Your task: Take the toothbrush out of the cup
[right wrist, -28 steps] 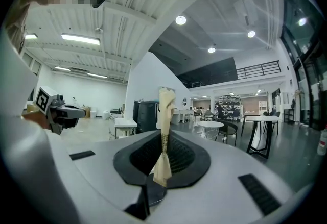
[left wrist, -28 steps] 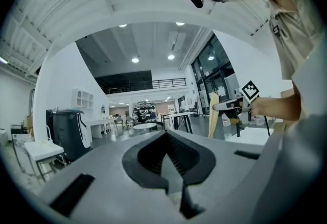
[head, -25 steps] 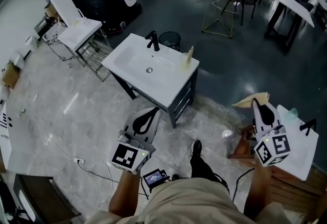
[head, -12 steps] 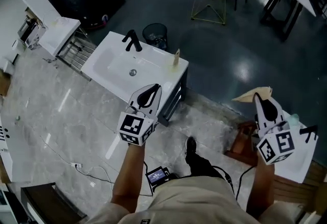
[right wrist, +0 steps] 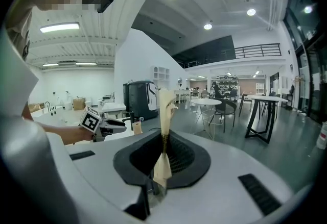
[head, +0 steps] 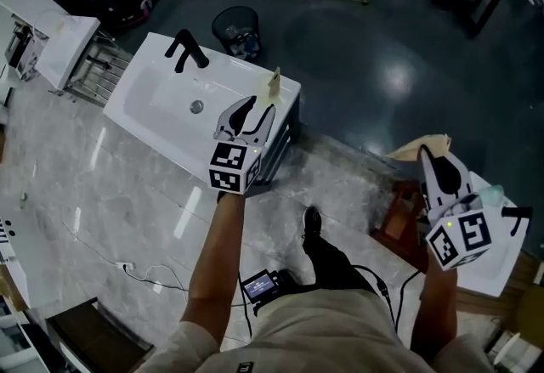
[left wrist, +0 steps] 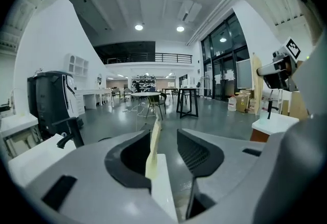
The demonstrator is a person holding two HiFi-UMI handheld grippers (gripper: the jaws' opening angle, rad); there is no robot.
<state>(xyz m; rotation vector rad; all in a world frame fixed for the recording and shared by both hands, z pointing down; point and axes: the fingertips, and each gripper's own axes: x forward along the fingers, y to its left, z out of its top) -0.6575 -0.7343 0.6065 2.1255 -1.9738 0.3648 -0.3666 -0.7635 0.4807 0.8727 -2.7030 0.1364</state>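
Looking at the left claw (left wrist: 166, 139) first, its two jaws have just been opening. Now they stand wide apart, with nothing pressed between them. Straight ahead, in the gap, is the toothbrush (left wrist: 155, 139). It is a thin pale stick standing nearly upright in a small cup (left wrist: 150, 167).

From the head view, the left claw (head: 262, 105) is near the cup (head: 273, 93) but not touching it. The cup sits on the far right corner of the white sink (head: 144, 121), well away from the black tap (head: 185, 48). Behind the sink, on the dark floor, is a round bin (head: 236, 26).

The right claw (right wrist: 162, 159) is closed tight on a pale strip (right wrist: 166, 105) that sticks up from its jaws. I cannot tell what the strip is. This claw is held well apart from the sink, off to the right.

I think the toothbrush is light, stiff and thin. It could slip or twist if it is held too loosely. The best place to grab it is likely the bare part of the stick above the cup's rim, with the jaws squeezing its sides. The cup looks small and light too. It might tip, or come up with the brush, if the pull is not straight up. It stands close to the sink's edge, so a bump could knock it to the floor.
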